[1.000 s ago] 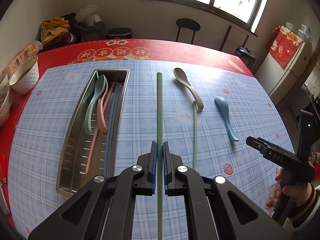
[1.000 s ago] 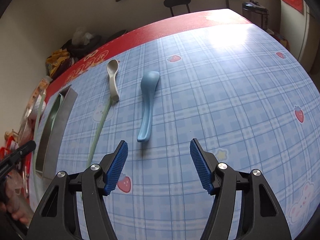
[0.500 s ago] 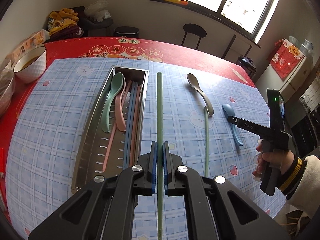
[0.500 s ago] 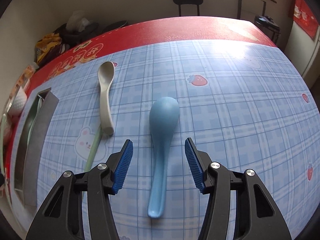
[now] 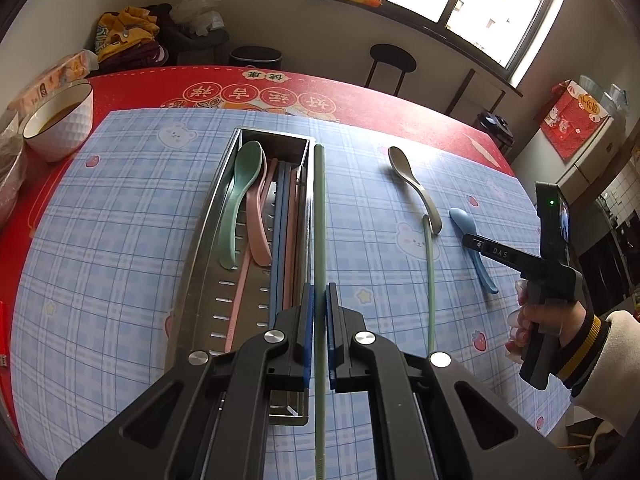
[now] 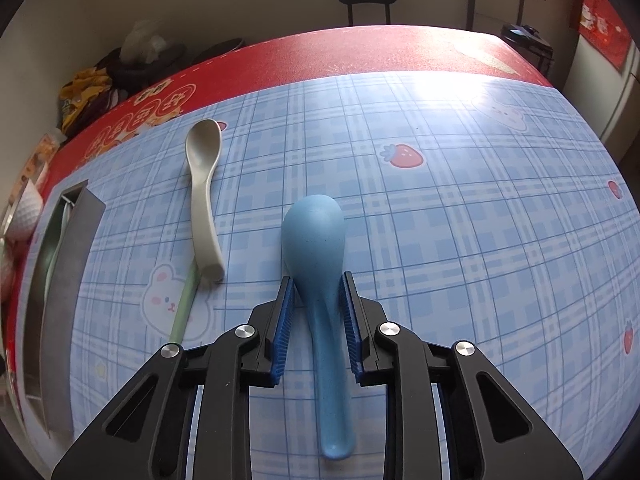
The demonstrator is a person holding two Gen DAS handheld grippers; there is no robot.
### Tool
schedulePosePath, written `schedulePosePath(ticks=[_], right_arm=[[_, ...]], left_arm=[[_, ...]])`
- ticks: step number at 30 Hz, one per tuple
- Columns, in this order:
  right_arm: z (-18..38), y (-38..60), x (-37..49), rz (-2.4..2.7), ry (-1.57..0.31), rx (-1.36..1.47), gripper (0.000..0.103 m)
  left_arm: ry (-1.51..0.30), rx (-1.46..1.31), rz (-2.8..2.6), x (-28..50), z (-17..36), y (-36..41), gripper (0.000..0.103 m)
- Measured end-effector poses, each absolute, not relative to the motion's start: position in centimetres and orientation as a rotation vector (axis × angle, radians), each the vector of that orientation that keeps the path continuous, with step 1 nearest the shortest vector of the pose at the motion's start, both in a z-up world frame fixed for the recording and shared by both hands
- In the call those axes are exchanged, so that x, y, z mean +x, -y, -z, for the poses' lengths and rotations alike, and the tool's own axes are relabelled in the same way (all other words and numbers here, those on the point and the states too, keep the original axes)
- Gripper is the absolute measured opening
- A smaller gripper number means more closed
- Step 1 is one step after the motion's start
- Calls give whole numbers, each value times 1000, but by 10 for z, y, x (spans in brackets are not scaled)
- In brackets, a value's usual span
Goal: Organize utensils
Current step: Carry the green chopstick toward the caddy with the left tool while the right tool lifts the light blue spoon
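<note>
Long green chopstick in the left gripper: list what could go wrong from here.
1. The long green chopstick is pinched near one end by the left gripper; it may pivot and miss the steel tray.
2. The right gripper straddles the blue ceramic spoon at its tapering neck; it might slip.

1. The steel tray (image 5: 208, 240) already carries spoons and chopsticks along its far half; its near slotted floor is bare.
2. The beige spoon (image 6: 202, 188) and a green chopstick (image 6: 184, 300) lie just left of the blue spoon (image 6: 320, 256).
3. The desk (image 6: 480, 220) to the right looks open, perhaps to its edge.
</note>
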State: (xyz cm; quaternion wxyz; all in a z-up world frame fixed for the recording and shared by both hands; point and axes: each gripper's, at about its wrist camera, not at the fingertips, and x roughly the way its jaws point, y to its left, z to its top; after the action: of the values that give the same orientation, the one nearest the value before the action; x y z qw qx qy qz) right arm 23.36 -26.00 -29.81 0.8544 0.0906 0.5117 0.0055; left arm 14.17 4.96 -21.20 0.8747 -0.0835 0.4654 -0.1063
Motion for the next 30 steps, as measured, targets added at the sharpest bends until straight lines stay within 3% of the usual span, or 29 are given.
schedulePosePath(ticks=[4, 11, 30], right_arm=[[296, 253, 229, -30, -1076, 186, 20], [289, 234, 218, -93, -1062, 177, 6], [298, 235, 209, -88, -1086, 297, 6]], left_arm=[[-981, -176, 232, 145, 214, -49, 6], [-993, -180, 235, 145, 219, -48, 6], [-998, -210, 208, 140, 218, -54, 6]])
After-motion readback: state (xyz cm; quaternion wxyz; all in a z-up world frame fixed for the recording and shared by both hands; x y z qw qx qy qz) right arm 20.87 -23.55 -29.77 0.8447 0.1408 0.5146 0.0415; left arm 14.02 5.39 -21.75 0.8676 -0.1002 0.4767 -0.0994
